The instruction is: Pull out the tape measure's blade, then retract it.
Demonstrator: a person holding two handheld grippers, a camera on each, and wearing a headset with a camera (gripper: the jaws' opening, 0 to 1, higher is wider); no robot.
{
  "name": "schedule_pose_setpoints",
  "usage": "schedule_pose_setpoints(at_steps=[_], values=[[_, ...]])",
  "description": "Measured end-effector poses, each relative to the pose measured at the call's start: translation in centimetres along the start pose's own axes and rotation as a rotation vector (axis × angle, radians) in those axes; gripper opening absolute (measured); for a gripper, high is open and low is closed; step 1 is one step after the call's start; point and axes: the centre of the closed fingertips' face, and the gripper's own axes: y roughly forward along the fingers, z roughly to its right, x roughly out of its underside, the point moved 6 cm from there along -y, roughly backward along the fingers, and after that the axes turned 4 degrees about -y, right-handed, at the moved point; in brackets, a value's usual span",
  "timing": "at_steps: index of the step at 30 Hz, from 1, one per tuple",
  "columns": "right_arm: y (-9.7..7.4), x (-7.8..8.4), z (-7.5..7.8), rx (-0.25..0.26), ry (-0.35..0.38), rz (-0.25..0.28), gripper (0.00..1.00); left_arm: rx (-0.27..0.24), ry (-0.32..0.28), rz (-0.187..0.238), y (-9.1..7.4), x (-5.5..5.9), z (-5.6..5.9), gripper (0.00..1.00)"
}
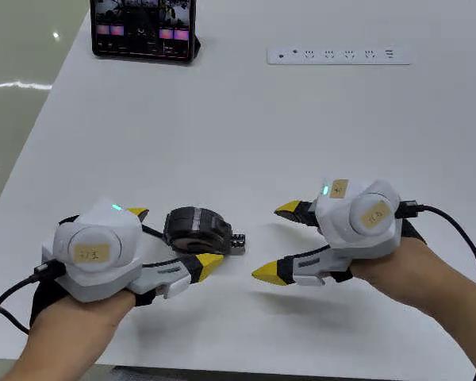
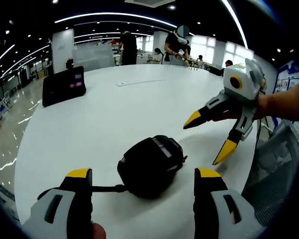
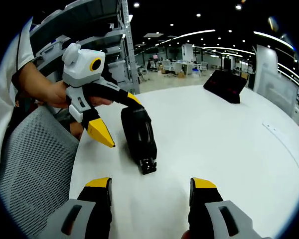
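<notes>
A black and grey tape measure [image 1: 197, 228] lies on the white table [image 1: 246, 127], its blade end [image 1: 237, 240] pointing right and the blade drawn in. My left gripper [image 1: 173, 238] is open, its yellow-tipped jaws on either side of the case without closing on it. In the left gripper view the case [image 2: 150, 165] sits between my fingertips [image 2: 78, 174], with a thin black strap [image 2: 107, 188] trailing off it. My right gripper [image 1: 278, 242] is open a short way to the right, empty, facing the blade end [image 3: 148, 166]. The right gripper view shows the tape measure [image 3: 138, 133] ahead of it.
A dark tablet [image 1: 143, 28] stands at the back left and a white power strip [image 1: 339, 55] lies at the back right. The table's near edge runs just below my hands. A grey mesh chair [image 3: 35, 164] stands beside the table. People stand far off [image 2: 177, 45].
</notes>
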Motion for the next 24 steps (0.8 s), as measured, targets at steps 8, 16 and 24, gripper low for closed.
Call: schedule_pose_setpoints(at_steps=[8, 16, 24], values=[[-1.9, 0.0, 0.2, 0.051, 0.021, 0.013, 0.70, 0.029, 0.113, -0.002, -1.1, -0.2, 0.1, 0.84], [-3.8, 0.0, 0.4, 0.095, 0.020, 0.036, 0.76, 0.055, 0.176, -0.012, -1.9, -0.6, 0.4, 0.86], [-5.4, 0.4, 0.8, 0.129, 0.034, 0.041, 0.80, 0.085, 0.205, 0.008, -2.6, -1.1, 0.7, 0.92]])
